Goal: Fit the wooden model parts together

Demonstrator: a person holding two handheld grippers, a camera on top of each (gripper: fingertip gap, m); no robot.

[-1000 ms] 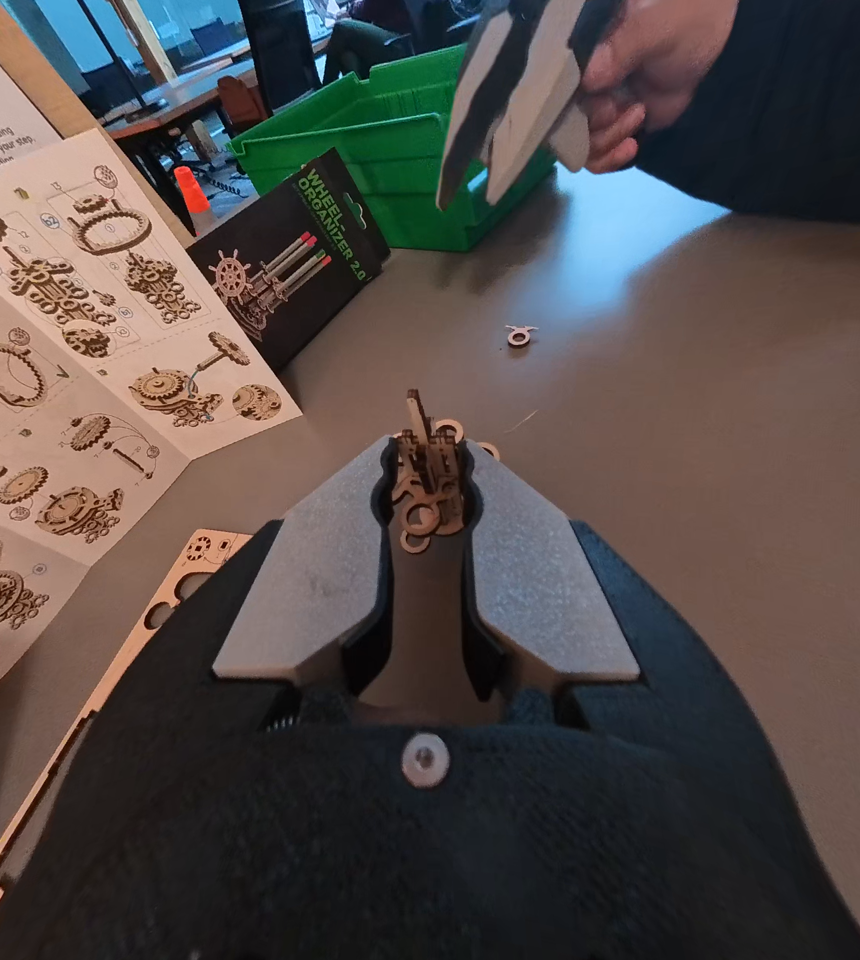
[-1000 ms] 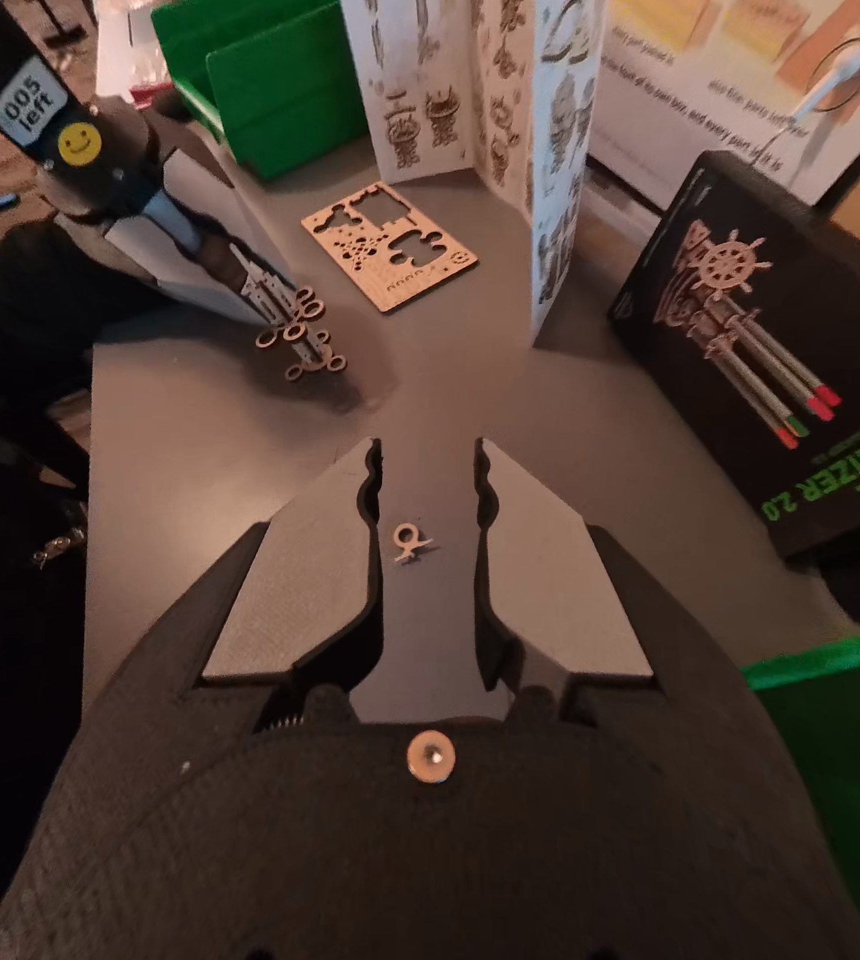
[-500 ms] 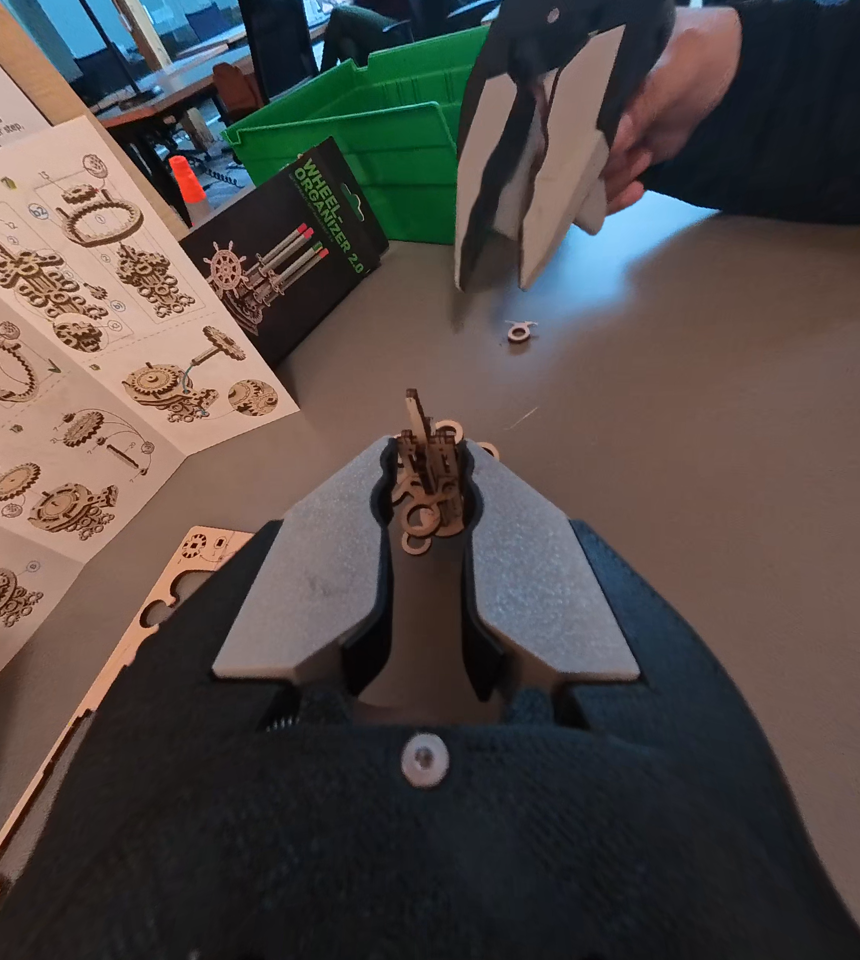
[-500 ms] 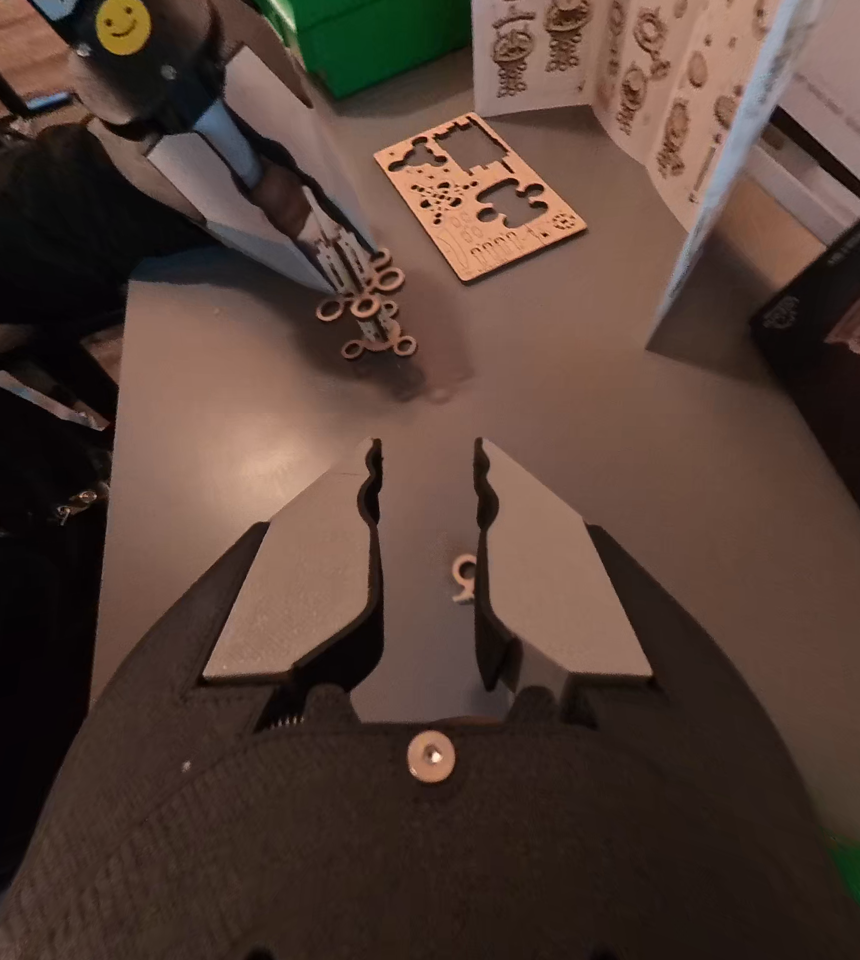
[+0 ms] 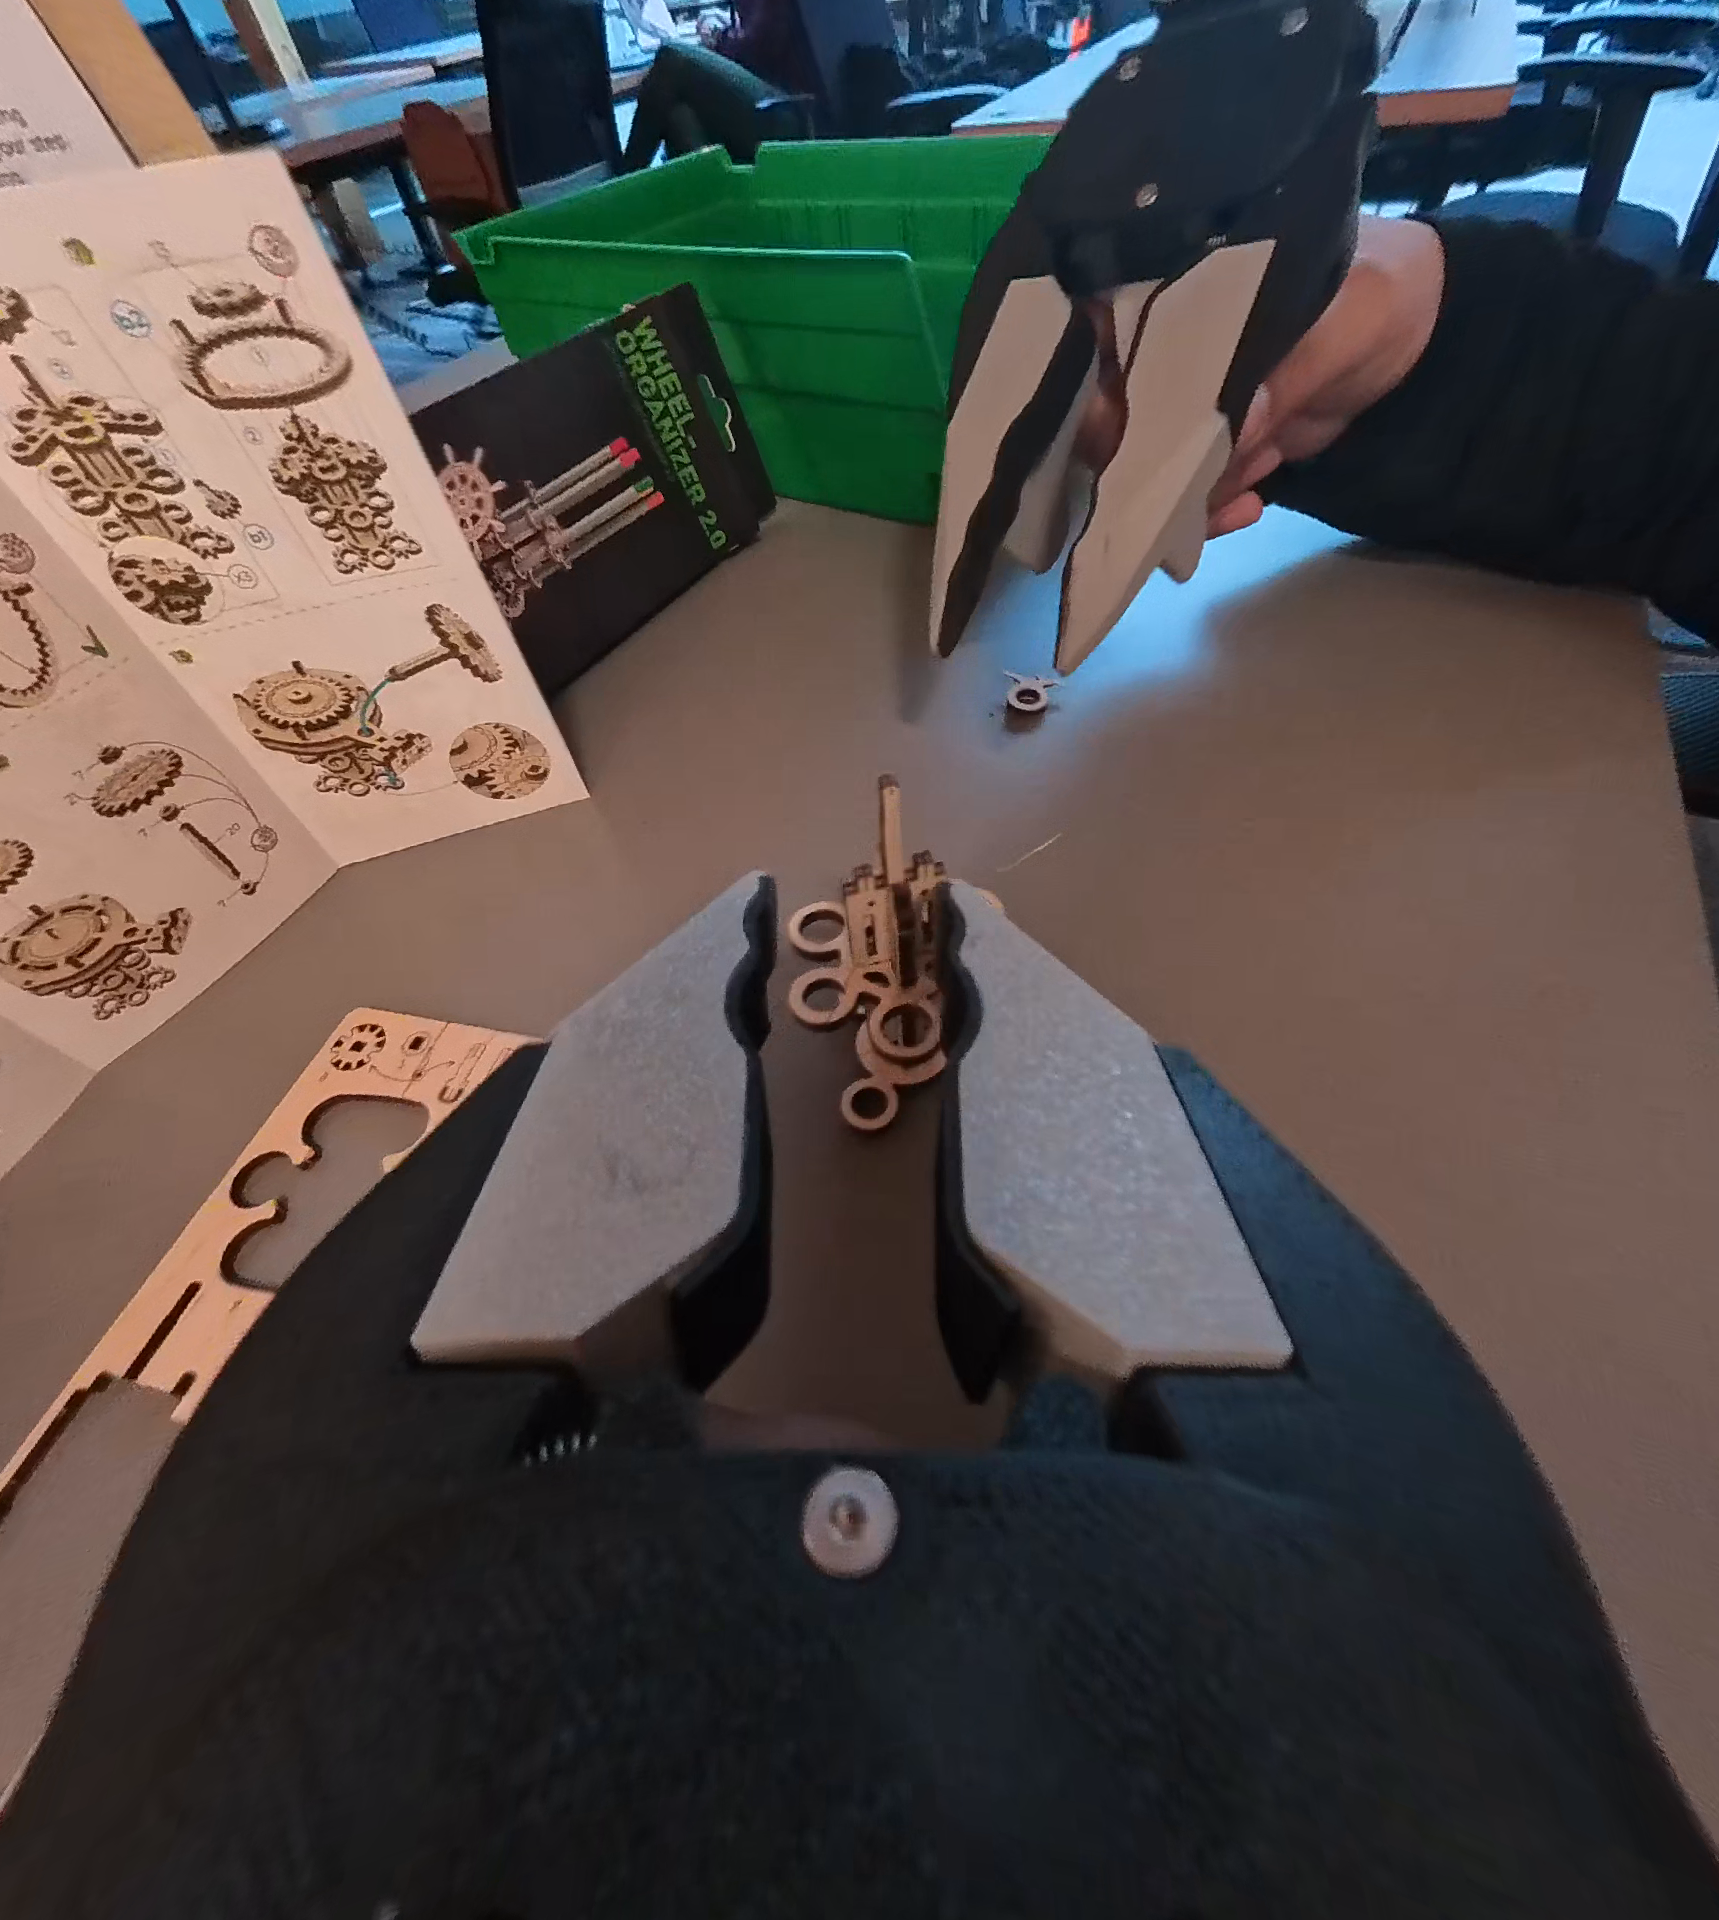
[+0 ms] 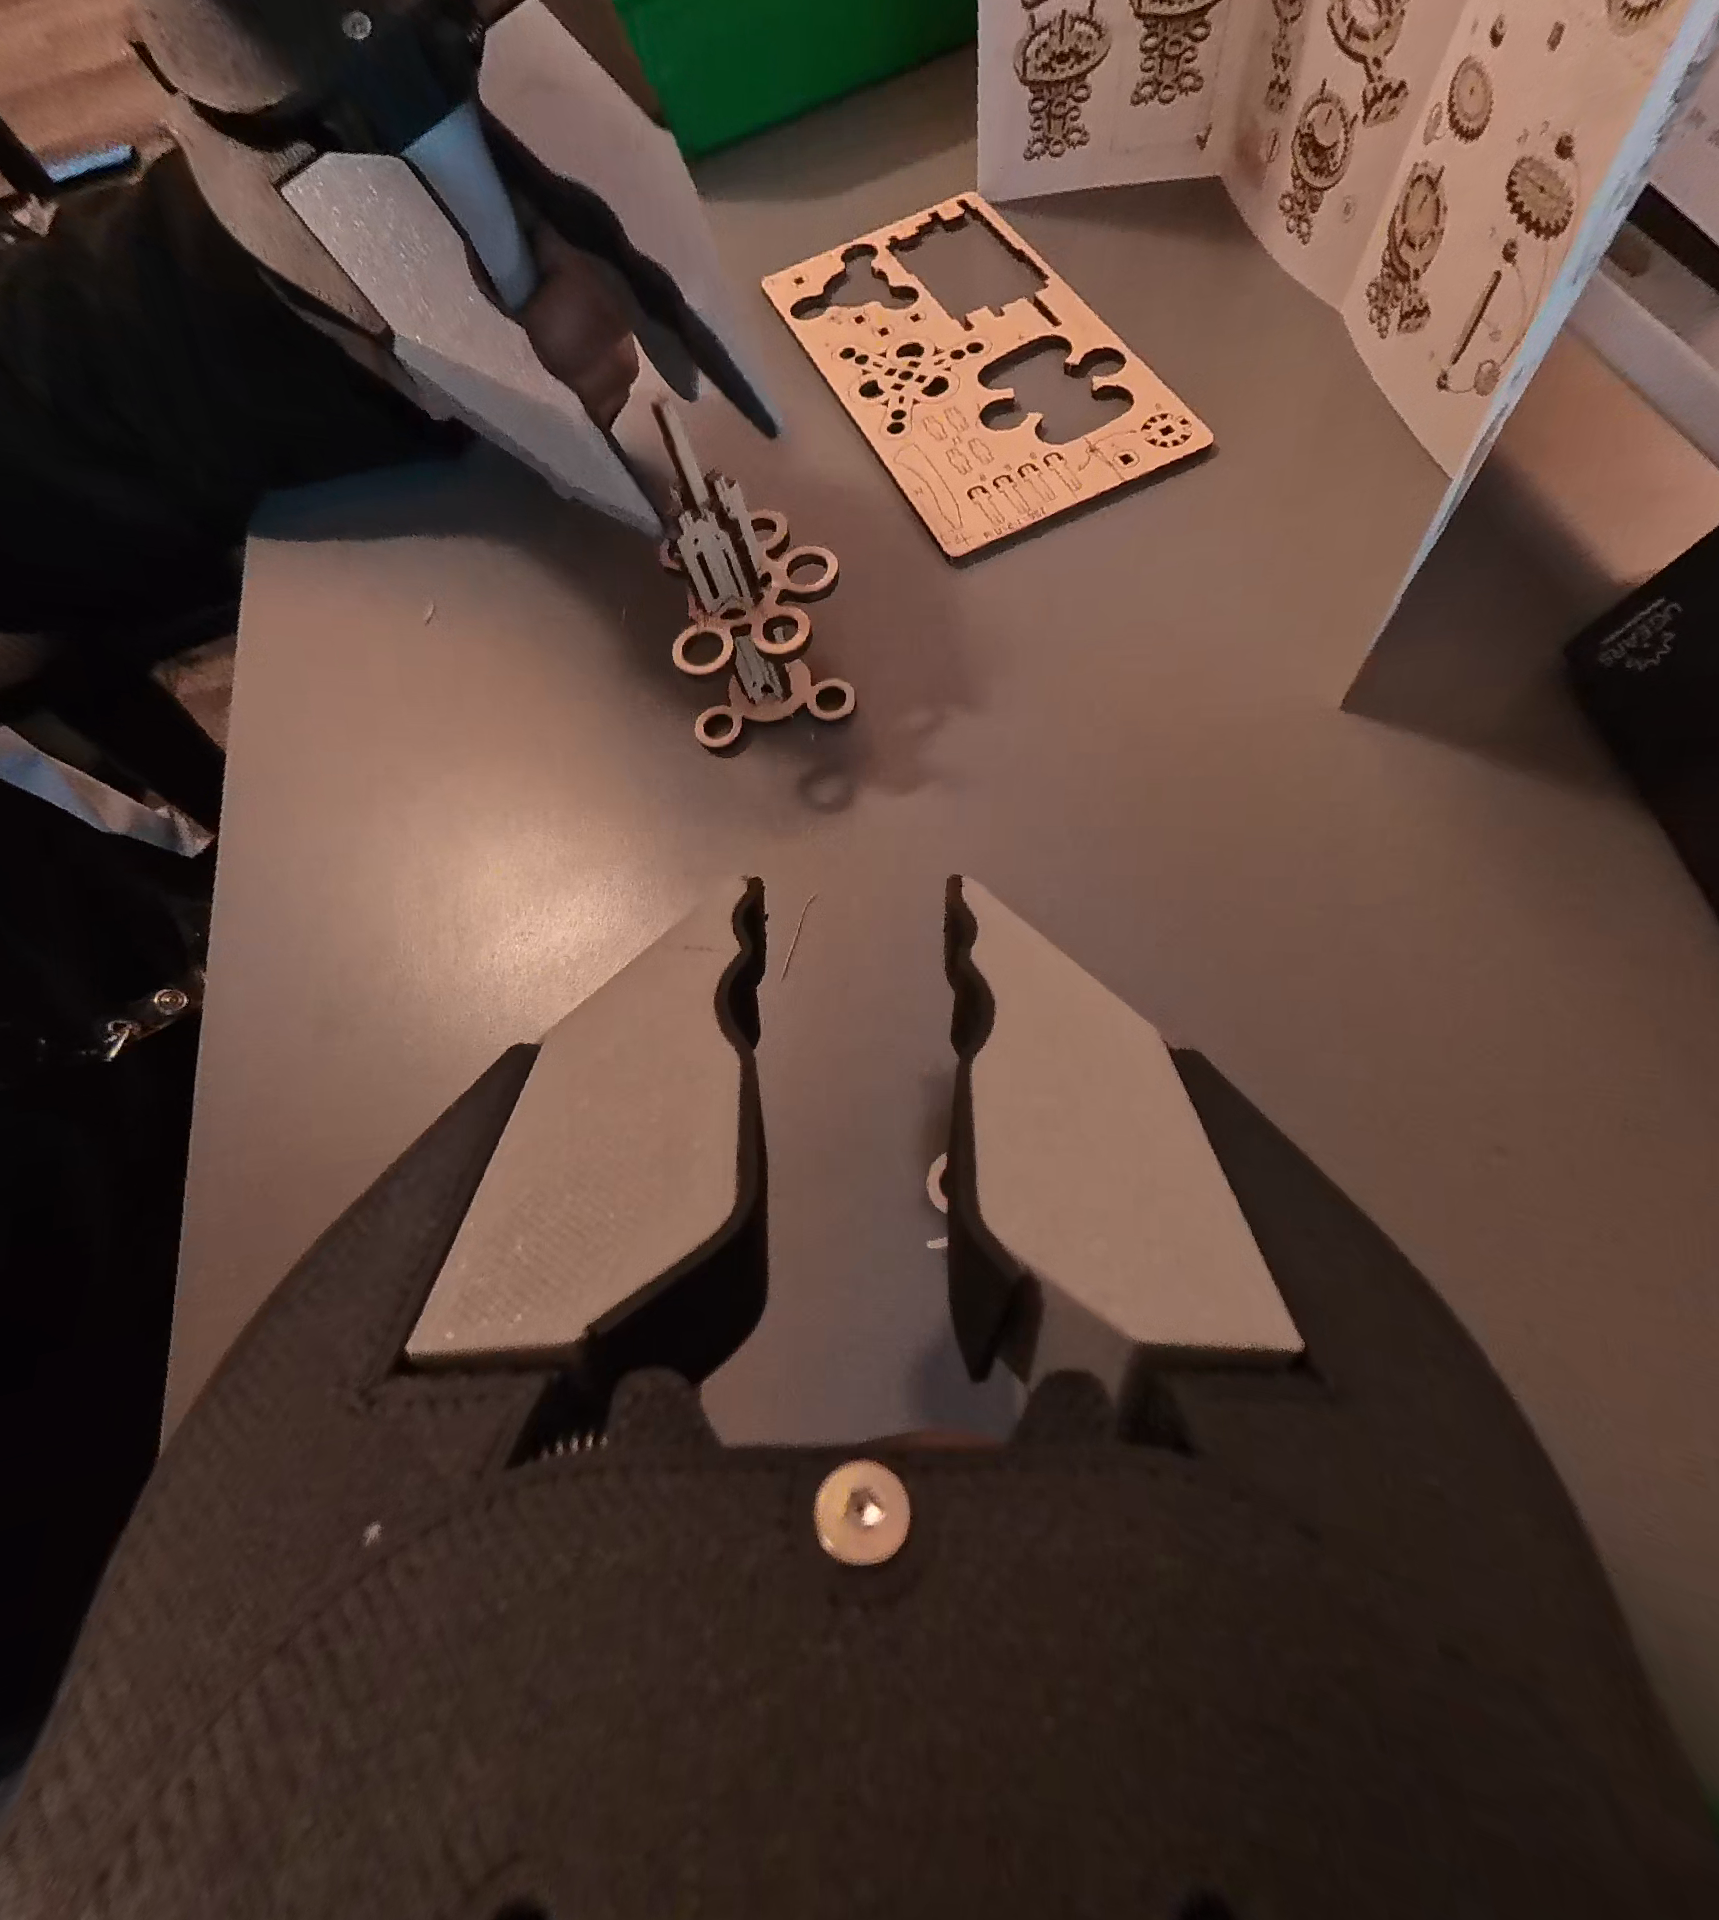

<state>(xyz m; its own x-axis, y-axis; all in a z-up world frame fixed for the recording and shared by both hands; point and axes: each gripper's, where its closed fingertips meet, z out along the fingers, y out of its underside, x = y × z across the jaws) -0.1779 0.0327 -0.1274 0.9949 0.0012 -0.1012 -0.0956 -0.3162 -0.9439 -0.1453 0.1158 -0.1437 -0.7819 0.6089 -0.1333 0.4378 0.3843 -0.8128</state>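
Step in hand looked like the pickup of the next piece. The right gripper [image 5: 1026,649] hung tips-down over the small ring part [image 5: 1025,694] on the grey table [image 5: 1354,935], jaws parted and empty — the ring lay flat just under and between the tips, not yet pinched. In the right wrist view the ring [image 6: 938,1184] showed only as a pale sliver against the inner edge of the right-hand finger, so centring was hard to judge there.

The left gripper [image 5: 855,914] was open too. The model [image 5: 881,977] (a small post with looped rings) stood on the table in the gap, resting against the right-hand finger; a clear gap showed at the other finger. So nothing was clamped — it looked propped or lightly steadied at most. From the right wrist view the model [image 6: 746,613] stood left and far of the right gripper [image 6: 850,914], with one left fingertip touching its top end.

Clutter, not in play:
- punched-out sheet [image 6: 990,384] far side
- folded instructions [image 5: 159,571] standing at left
- black box [image 5: 606,468]
- green bin [image 5: 761,301] at the far edge

Next move, as a guess: close the right jaws on the ring, edge-on since it is thin and flat, then carry it to the model. The left would likely need to re-clamp the model first, or it may tip on press-in.
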